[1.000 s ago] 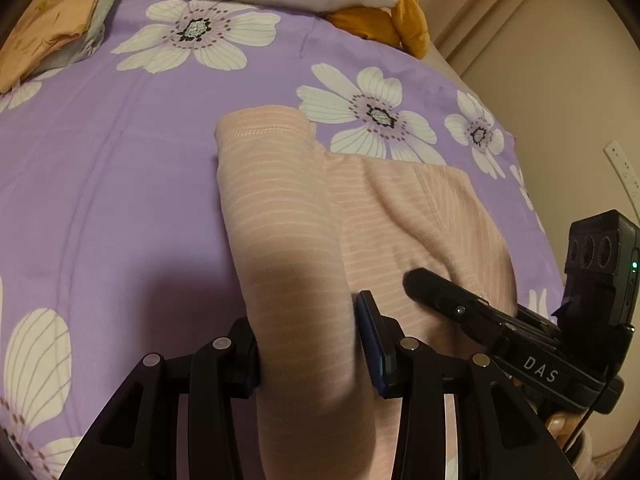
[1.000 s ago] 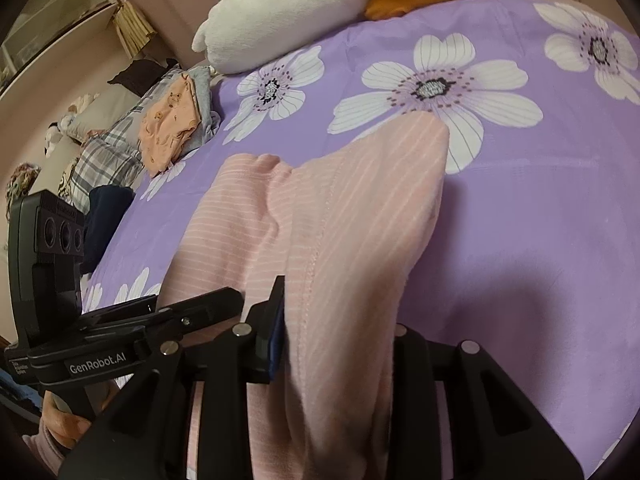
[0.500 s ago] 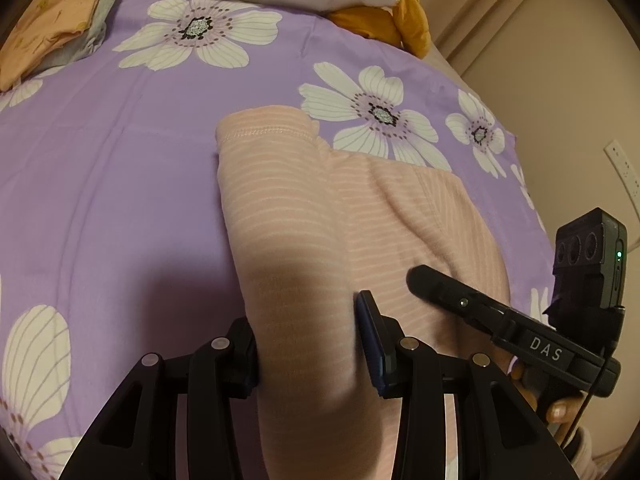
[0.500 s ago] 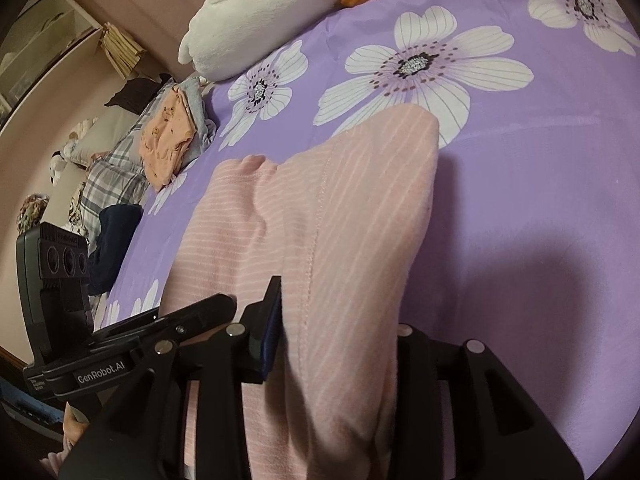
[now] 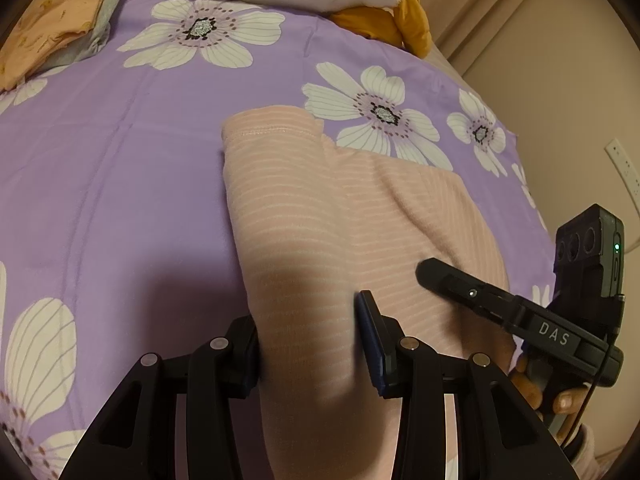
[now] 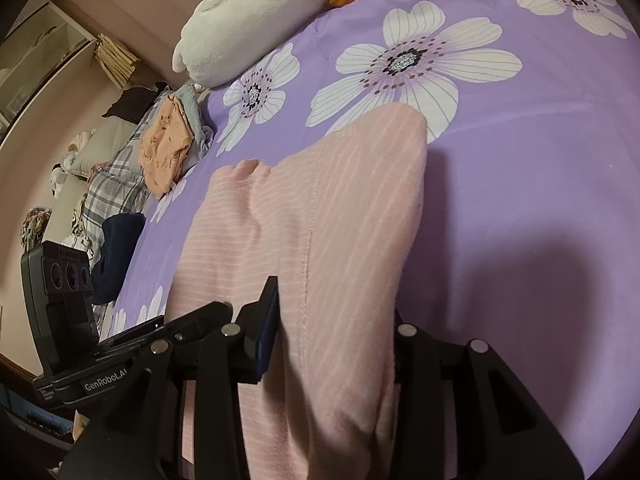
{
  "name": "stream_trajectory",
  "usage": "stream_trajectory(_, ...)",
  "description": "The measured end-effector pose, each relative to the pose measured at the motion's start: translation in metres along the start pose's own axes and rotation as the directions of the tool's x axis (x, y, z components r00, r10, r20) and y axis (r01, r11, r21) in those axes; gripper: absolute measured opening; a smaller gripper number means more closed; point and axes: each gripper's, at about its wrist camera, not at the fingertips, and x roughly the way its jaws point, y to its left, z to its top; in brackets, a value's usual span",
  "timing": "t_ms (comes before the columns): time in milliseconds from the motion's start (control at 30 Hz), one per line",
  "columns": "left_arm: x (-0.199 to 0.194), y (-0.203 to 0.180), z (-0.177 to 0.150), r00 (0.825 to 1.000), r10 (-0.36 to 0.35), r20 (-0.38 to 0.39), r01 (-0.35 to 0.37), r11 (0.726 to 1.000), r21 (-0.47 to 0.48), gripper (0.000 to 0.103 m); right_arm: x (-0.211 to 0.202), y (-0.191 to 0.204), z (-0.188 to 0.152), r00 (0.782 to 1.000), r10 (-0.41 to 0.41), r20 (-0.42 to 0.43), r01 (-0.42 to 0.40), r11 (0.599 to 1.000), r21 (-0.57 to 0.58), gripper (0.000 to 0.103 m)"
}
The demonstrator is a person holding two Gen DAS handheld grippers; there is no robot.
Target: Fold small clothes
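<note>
Garment: we have a pink striped garment [image 5: 320, 216] lying on the purple flowered bedspread [image 5: 120, 168], its far edge resting on the bed and its near edge raised between our two grippers.
Left gripper [image 5: 310, 336]: we have its fingers clamped on the near-left corner; cloth fills the gap between the pads.
Right gripper [image 6: 334, 332]: likewise closed on the near-right corner, the cloth bunched and draping out over the fingers.
Step in hand: we judge this to be the lengthwise fold, with the near hem lifted and ready to be carried over toward the far hem.
Next move: we should carry both corners forward together, level with each other, lay the near hem along the far hem, then let go.
Care needed: if one side leads, the edges will land skewed.
Surroundings: a folded orange piece [image 6: 166, 148] lies on a pile near the white plush [image 6: 256, 12], well apart from our work.
</note>
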Motion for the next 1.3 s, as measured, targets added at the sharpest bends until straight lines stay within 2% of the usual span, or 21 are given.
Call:
stream_trajectory(367, -0.008, 0.004, -0.008, 1.0, 0.025, 0.008, -0.025, 1.0, 0.013, 0.04, -0.013, -0.011, 0.002, 1.0, 0.003, 0.022, -0.004, 0.999, 0.052, 0.04)
stream_trajectory(767, -0.025, 0.002, -0.025, 0.997, 0.077, 0.013, -0.078, 0.997, 0.03, 0.04, -0.031, -0.021, -0.005, 0.996, -0.074, 0.041, 0.072, 0.995, 0.067, 0.042)
stream_trajectory(867, -0.027, -0.001, -0.032, 0.996, 0.092, 0.011, -0.093, 0.995, 0.036, 0.04, -0.035, -0.021, -0.009, 0.994, -0.097, 0.043, 0.094, 0.994, 0.059, 0.043)
stream_trajectory(967, -0.033, -0.002, -0.039, 0.993, 0.116, 0.014, -0.116, 0.992, 0.04, 0.046, -0.04, -0.02, -0.014, 0.992, -0.119, 0.048, 0.117, 0.992, 0.049, 0.044)
stream_trajectory(1133, -0.04, -0.005, -0.053, 0.991, 0.133, 0.017, -0.134, 0.99, 0.041, 0.046, -0.053, -0.02, -0.026, 0.989, -0.142, 0.05, 0.14, 0.99, 0.028, 0.044)
stream_trajectory(1300, -0.045, -0.009, -0.07, 0.986, 0.167, 0.012, -0.167, 0.984, 0.057, 0.046, -0.069, -0.008, -0.044, 0.99, -0.126, 0.066, 0.129, 0.991, -0.046, 0.044)
